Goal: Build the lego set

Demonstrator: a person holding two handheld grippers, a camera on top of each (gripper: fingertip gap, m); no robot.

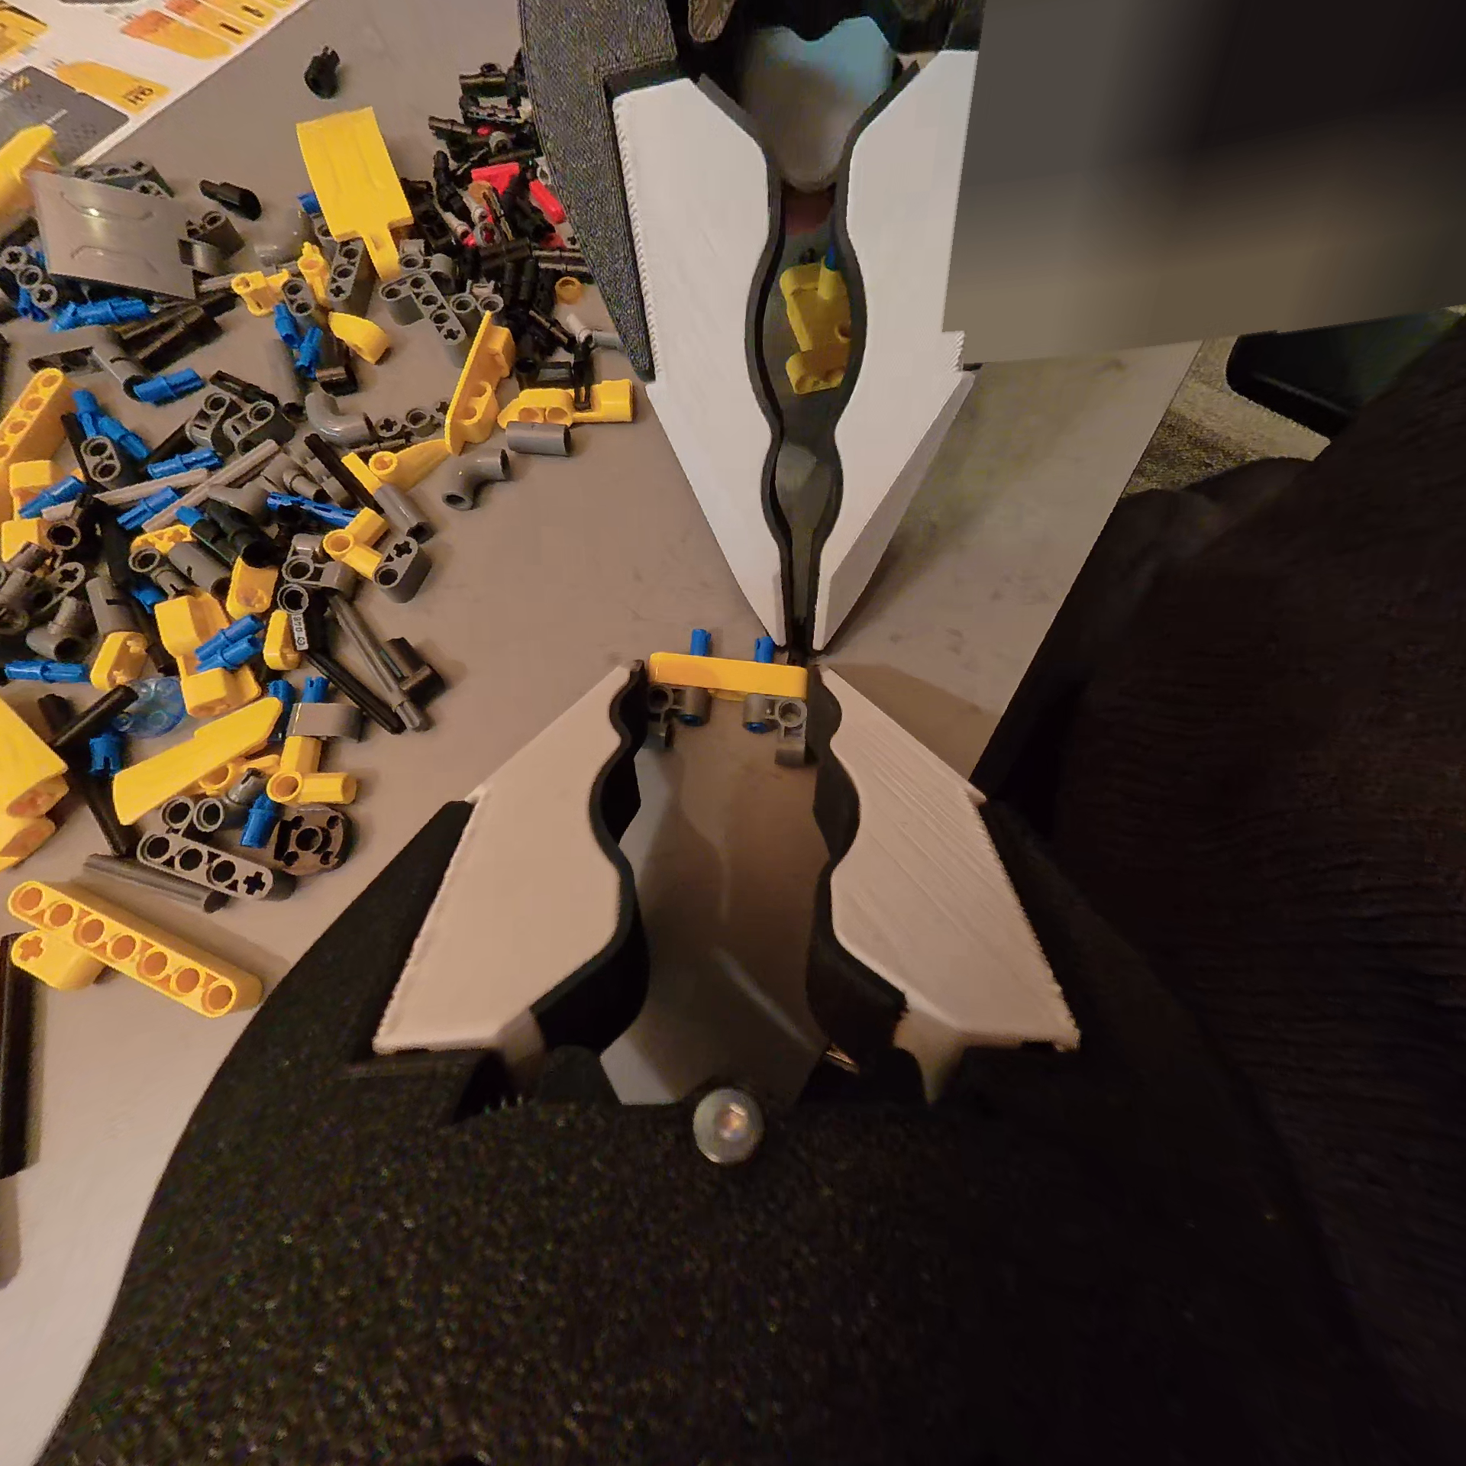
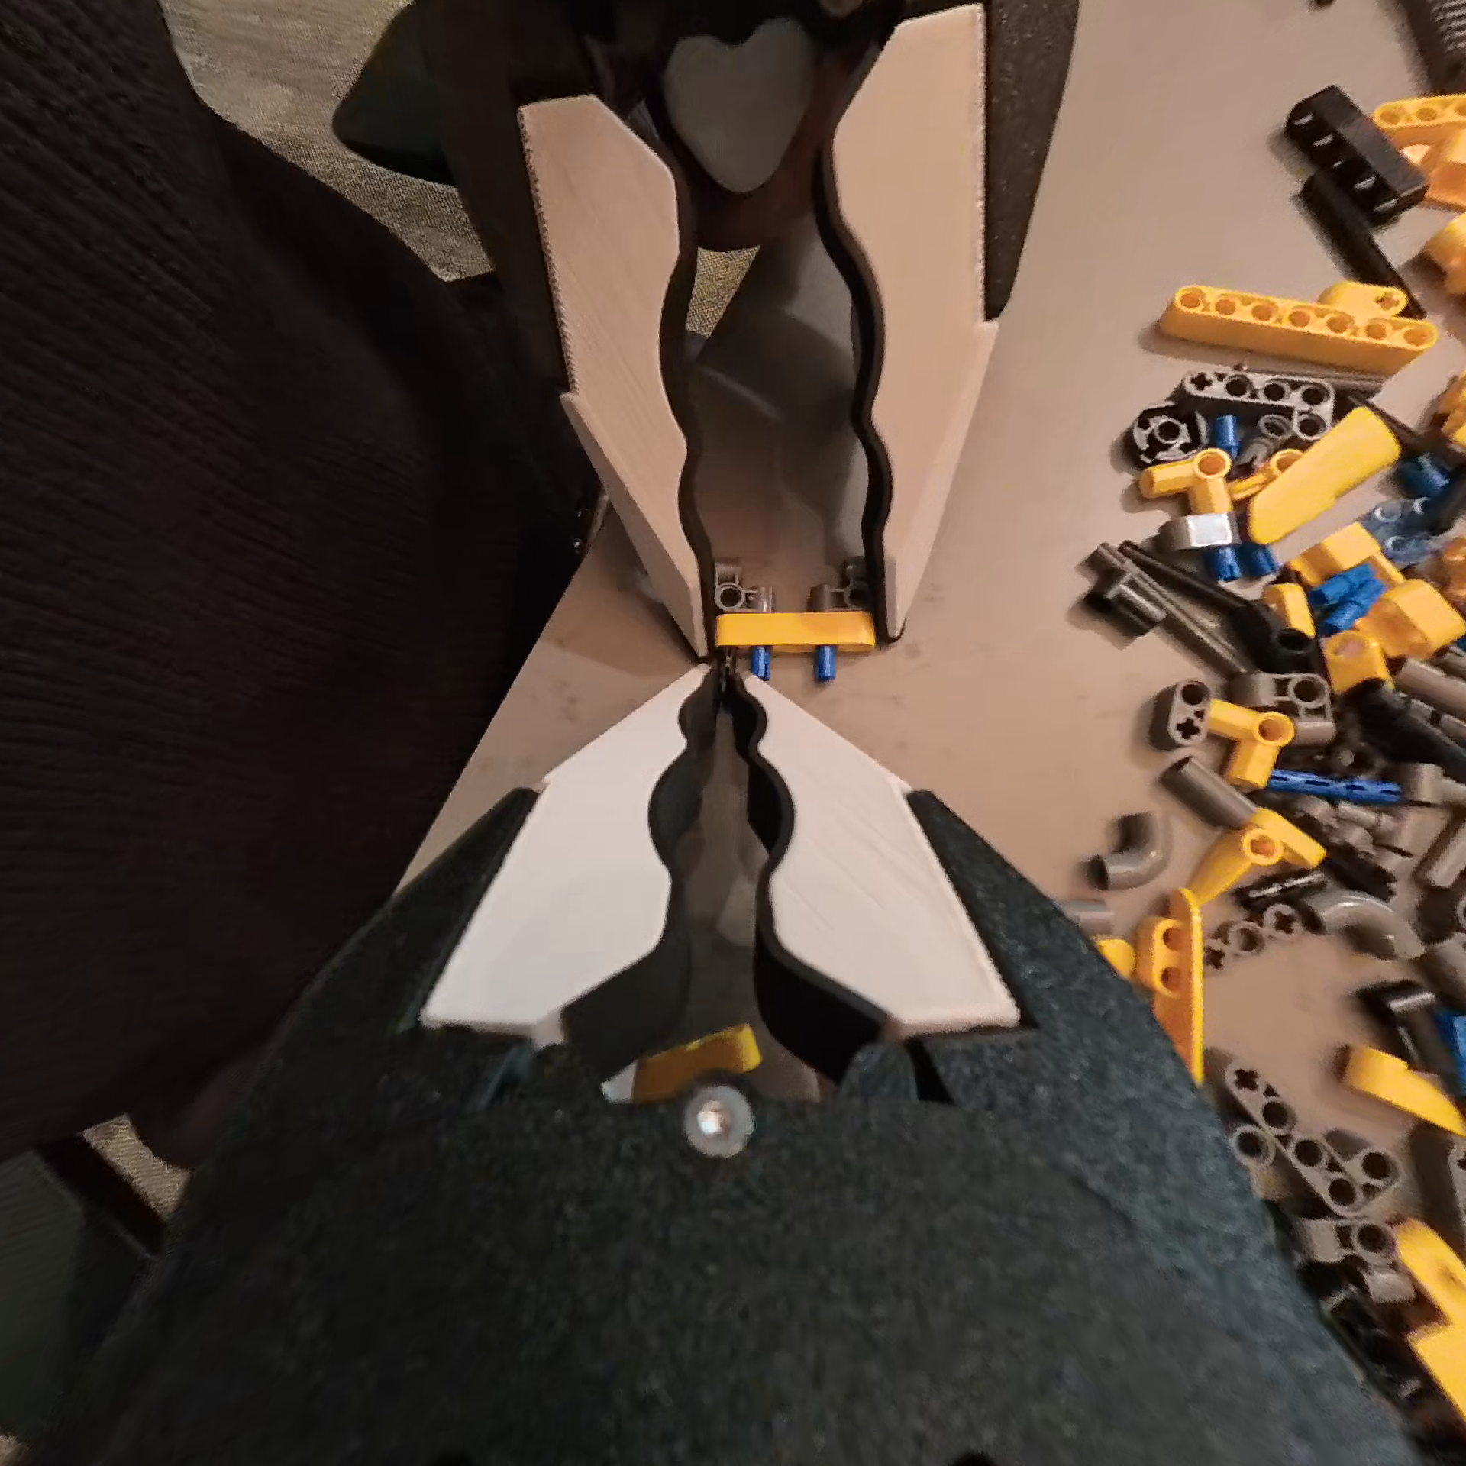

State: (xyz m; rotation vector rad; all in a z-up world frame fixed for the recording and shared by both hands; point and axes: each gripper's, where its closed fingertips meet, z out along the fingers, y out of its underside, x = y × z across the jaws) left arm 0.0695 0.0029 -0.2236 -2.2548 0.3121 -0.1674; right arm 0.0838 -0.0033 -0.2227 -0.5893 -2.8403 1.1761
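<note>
My left gripper (image 1: 726, 684) is shut on a short yellow beam (image 1: 730, 673), gripping it by its two ends just above the grey table (image 1: 555, 603). The beam carries two blue pins (image 1: 698, 639) and grey connectors (image 1: 674, 706). My right gripper (image 1: 797, 646) comes in from the opposite side, fingers almost together, pinching a thin black pin at the beam's end. In the right wrist view my right gripper (image 2: 724, 674) holds the black pin (image 2: 726, 662) against the left end of the yellow beam (image 2: 793, 631), which my left gripper (image 2: 795, 627) holds.
A pile of loose yellow, grey, black and blue parts (image 1: 238, 492) covers the table beside the grippers; it also shows in the right wrist view (image 2: 1309, 714). A printed sheet (image 1: 79, 71) lies at the far corner. A person's dark garment (image 1: 1229, 793) is beyond the table edge. Left and right tips are no more than a few centimetres apart.
</note>
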